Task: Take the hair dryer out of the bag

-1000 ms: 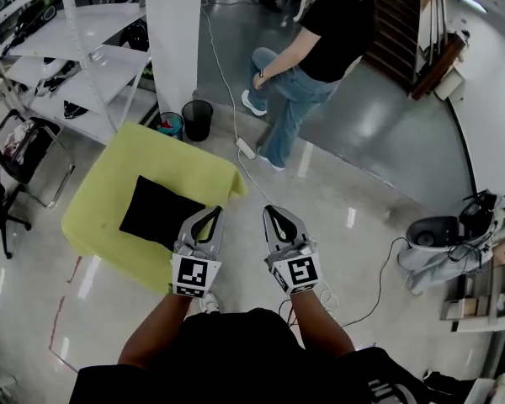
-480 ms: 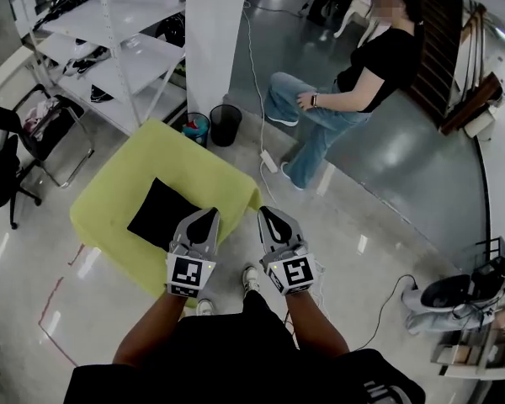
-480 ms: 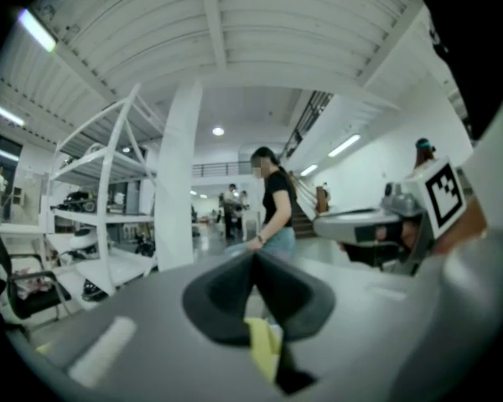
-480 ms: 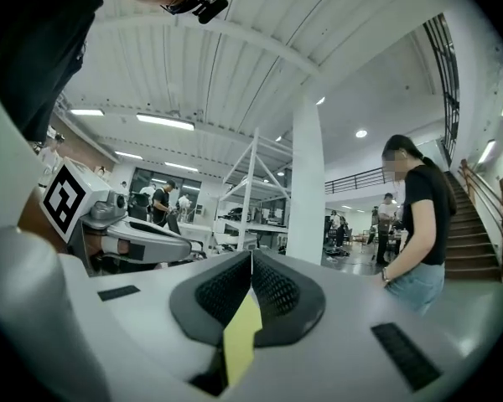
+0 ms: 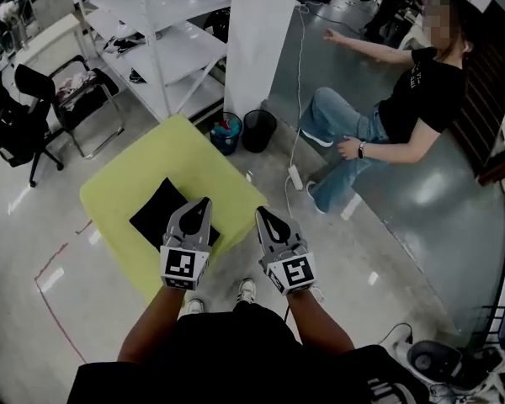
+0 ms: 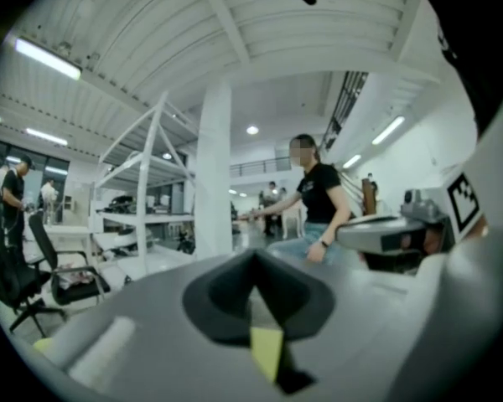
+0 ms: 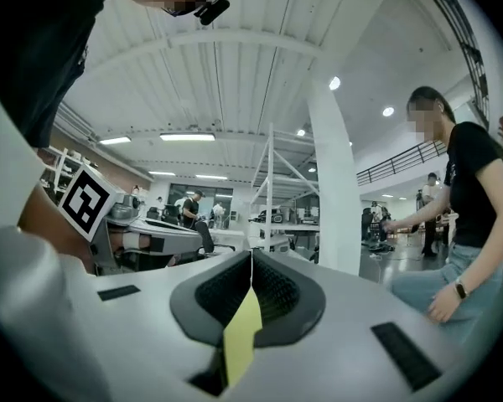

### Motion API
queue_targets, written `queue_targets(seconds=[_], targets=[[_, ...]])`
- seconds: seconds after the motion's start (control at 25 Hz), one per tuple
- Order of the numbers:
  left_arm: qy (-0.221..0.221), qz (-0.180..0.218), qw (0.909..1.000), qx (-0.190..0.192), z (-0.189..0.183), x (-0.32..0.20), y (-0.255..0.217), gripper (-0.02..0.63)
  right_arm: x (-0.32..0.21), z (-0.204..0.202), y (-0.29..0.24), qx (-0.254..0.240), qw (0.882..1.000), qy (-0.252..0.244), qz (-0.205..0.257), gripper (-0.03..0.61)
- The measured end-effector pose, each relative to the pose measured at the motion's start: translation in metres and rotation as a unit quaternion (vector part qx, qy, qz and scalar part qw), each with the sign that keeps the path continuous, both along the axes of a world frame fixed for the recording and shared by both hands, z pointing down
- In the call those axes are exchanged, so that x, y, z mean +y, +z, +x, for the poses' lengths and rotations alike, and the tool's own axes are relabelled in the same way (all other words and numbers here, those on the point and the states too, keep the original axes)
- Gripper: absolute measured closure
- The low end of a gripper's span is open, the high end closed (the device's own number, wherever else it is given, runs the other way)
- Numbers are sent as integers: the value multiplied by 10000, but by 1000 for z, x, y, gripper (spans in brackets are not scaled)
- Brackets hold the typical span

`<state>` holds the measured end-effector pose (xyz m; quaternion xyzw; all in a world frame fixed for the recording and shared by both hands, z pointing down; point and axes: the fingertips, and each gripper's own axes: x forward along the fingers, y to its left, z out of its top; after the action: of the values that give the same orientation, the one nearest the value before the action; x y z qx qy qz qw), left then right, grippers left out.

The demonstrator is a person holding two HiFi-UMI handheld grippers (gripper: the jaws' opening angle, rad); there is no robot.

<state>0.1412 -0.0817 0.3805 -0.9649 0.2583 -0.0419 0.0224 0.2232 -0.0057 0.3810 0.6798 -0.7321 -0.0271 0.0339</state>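
A flat black bag [image 5: 158,215] lies on a yellow-green table [image 5: 139,183] in the head view. No hair dryer shows. My left gripper [image 5: 204,200] is held level over the bag's near right corner, jaws shut and empty. My right gripper [image 5: 259,212] is beside it, past the table's right edge over the floor, jaws also shut and empty. In the left gripper view the closed left gripper [image 6: 253,254] points across the room; the right gripper view shows the closed right gripper [image 7: 251,256] the same way.
A person in a black shirt and jeans [image 5: 387,120] sits at the right. A white pillar [image 5: 261,32], white shelving [image 5: 164,23], two small bins [image 5: 242,130], a power strip with cable [image 5: 295,175] and black chairs [image 5: 34,116] stand around the table.
The view has swung left and the table and bag have come closer under both grippers. The person at the right went from standing to sitting. Both grippers stay shut.
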Motion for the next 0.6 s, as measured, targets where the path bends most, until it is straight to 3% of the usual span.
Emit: queue_targets(seconds=[0.24,0.44,0.6], targets=[[-846,-122,9955,-404,1,-2,34,607,-24,14,32,-264,9953,-920,-158,571],[-1299,-259,9878,-818,-30,-1,67,607,-47,-8,49,-335,9871,-1537,-286,571],[-1583,-553,9816,-917,-57,-2,93,607,-63,-29,67,-356,9811,-1841,-472,571]])
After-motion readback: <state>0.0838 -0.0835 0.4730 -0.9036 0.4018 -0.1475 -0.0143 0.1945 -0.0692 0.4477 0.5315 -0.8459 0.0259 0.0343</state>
